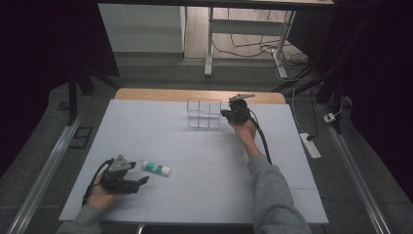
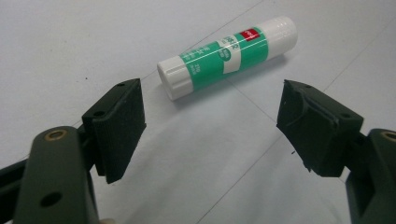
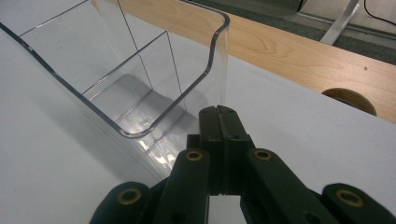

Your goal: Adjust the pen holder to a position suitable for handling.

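Fingers [image 2: 116, 128] of the left gripper [image 1: 141, 181] stand wide apart just short of the glue stick [image 2: 227, 56] lying on the table [image 1: 195, 195], so straddle its middle squarely, while the right gripper [image 3: 218, 116], jaws pressed together, steadies the clear organizer [image 3: 140, 93] at its near corner.

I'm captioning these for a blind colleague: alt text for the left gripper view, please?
A green-and-white glue stick lies on its side on a pale table, just beyond the left gripper, whose two black jaws stand wide open and apart from it.
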